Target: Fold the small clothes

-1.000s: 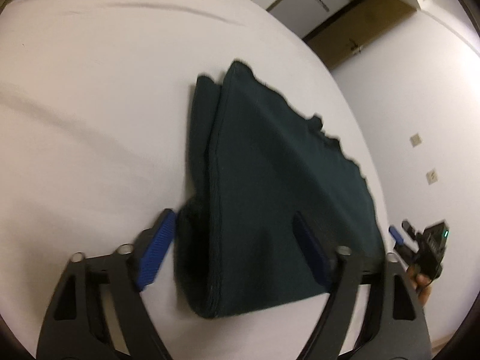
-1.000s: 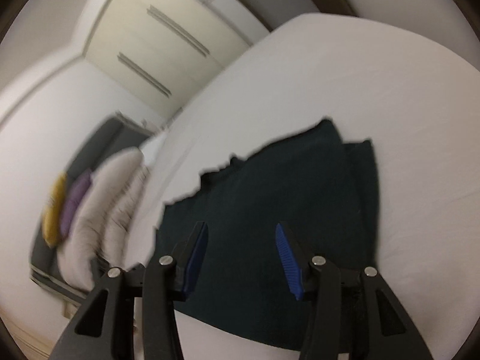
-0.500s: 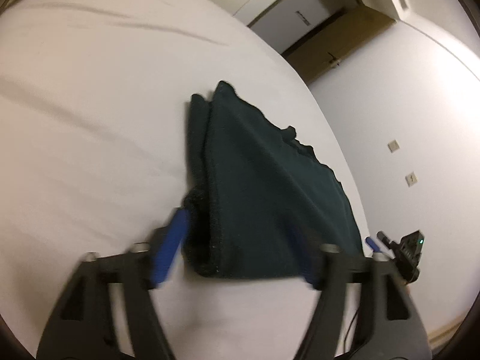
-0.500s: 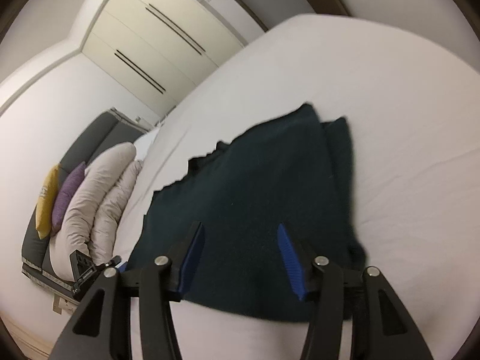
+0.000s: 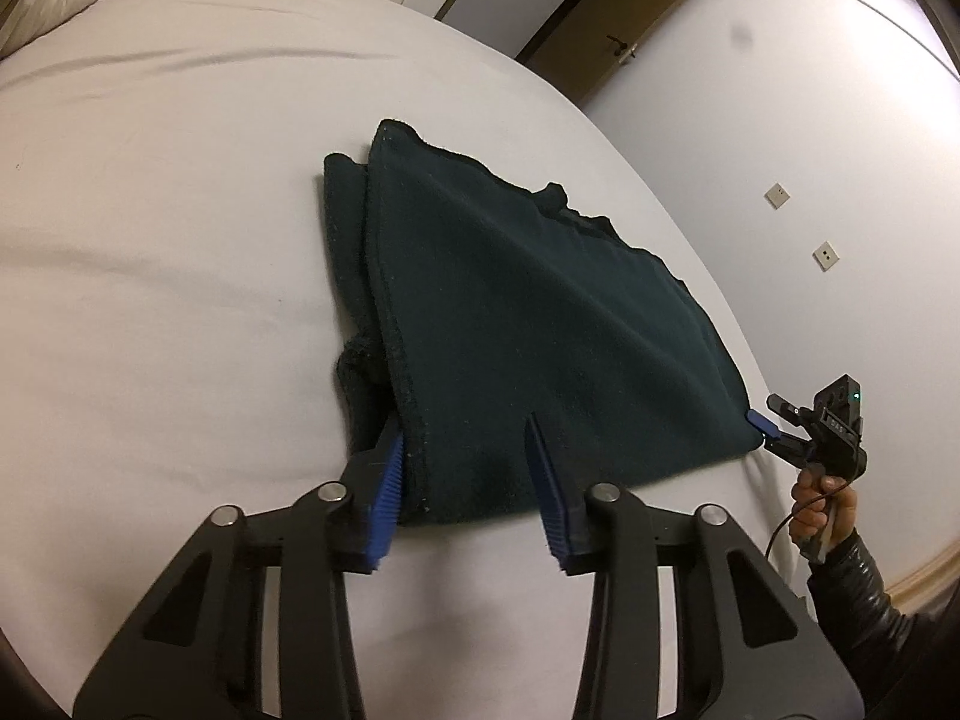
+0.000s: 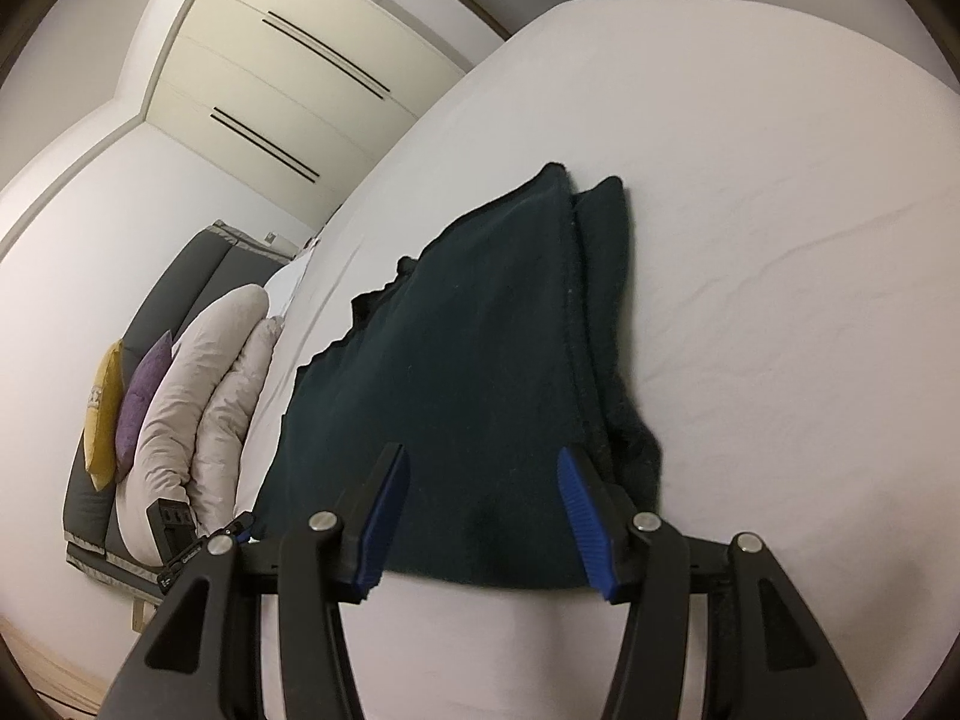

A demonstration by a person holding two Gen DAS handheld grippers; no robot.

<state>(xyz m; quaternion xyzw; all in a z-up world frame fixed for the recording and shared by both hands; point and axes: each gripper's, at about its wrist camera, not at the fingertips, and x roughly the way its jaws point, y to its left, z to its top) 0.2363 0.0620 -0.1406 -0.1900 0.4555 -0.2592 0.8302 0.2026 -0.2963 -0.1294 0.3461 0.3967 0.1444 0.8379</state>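
Note:
A dark green folded garment [image 5: 510, 312] lies on the white bed [image 5: 150, 240]. My left gripper [image 5: 463, 429] sits at its near left corner. Its jaws are closing, with the thick folded edge between the blue pads [image 5: 387, 480] and no firm pinch showing. In the right wrist view the same garment [image 6: 468, 330] fills the centre. My right gripper [image 6: 480, 453] stands open over its near edge, cloth lying between the fingers. The left wrist view shows the right gripper [image 5: 771, 420] at the garment's near right corner, held by a hand [image 5: 819, 510].
Grey and white pillows [image 6: 204, 396] with purple and yellow cushions lean on a dark headboard [image 6: 180, 282] left of the bed. Wardrobe doors [image 6: 288, 90] and a wooden door [image 5: 606, 30] stand beyond it. White sheet surrounds the garment.
My left gripper's jaws have narrowed around the garment's near left corner, and the view has rolled slightly. The right gripper has come lower and closer to the garment's near edge.

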